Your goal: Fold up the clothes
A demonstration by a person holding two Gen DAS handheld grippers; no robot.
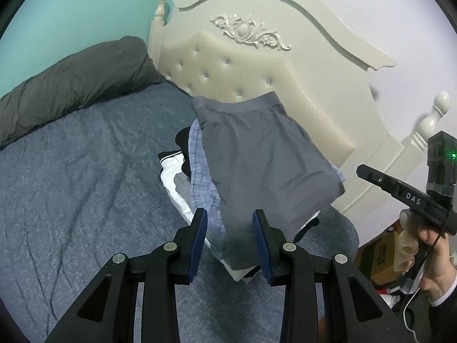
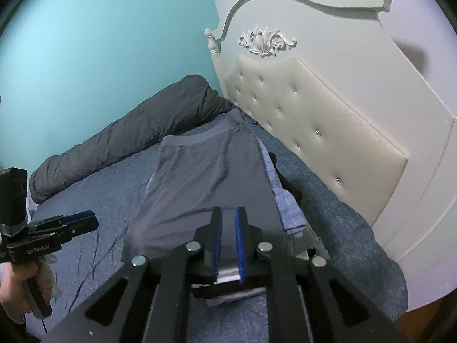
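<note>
Reading "DAS", right hand-held gripper (image 1: pixel 368 173) nears bed (image 1: pixel 85 171).

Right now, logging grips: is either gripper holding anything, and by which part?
Nothing is held. The left gripper and right gripper both stand open, clear of the gray shorts.

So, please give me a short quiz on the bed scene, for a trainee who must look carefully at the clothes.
1. True or false: the grey garment with an elastic waistband lies on top of the pile of folded clothes.
2. Which cloth shows from under that garment? A: a blue checked cloth; B: a red towel; C: a yellow sock.
3. Fill in the missing word: the long dark grey pillow lies along the ____ wall.

Key: 1 true; 2 A; 3 turquoise.
</note>
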